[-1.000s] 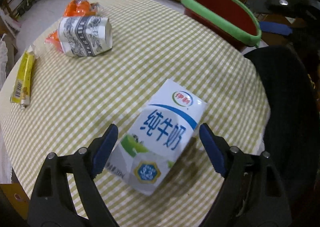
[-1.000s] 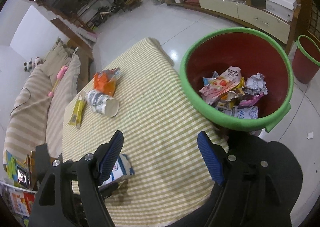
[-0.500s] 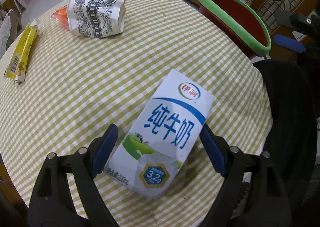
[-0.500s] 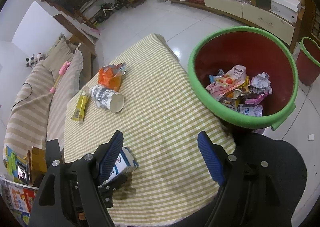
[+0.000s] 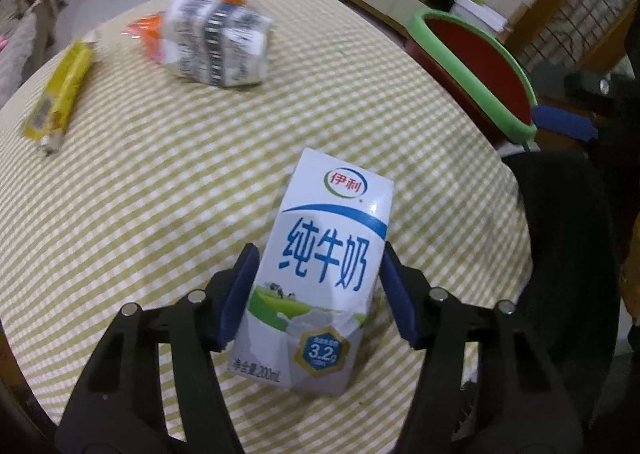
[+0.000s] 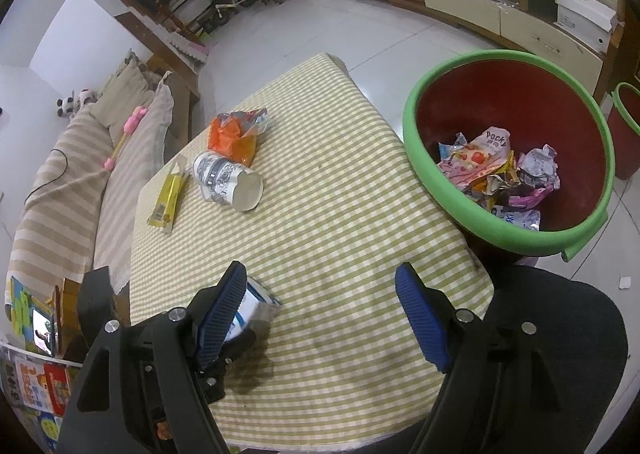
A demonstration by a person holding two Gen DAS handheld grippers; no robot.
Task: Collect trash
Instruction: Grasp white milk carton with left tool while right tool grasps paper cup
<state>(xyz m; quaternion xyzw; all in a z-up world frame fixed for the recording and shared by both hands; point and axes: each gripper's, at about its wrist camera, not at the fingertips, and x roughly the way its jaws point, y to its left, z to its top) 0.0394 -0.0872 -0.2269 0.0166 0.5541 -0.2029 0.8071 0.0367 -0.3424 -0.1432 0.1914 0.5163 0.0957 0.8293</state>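
Milk carton: the milk carton (image 5: 320, 274) sits near the table's (image 5: 200, 181) near edge, its lower half between the blue pads (image 5: 240, 294) of the left gripper (image 5: 316, 298).
Handling: small paper carton, dented near its bottom corner, so probably empty and light; the walls look soft enough to buckle under a hard squeeze, and the glossy print may be slick.
Where to hold: across the two narrow sides at mid-body, above the crushed corner.
Left gripper: narrowed onto the carton, pads touching both sides.
Right gripper: the right gripper (image 6: 320, 314) hangs spread wide over the table with nothing in it.
Bin: the green-rimmed red bin (image 6: 416, 157) stands just beside the table, already holding wrappers.
Other trash: a paper cup (image 6: 226, 181), orange wrapper (image 6: 234, 133) and yellow wrapper (image 6: 168, 199) lie at the far end.
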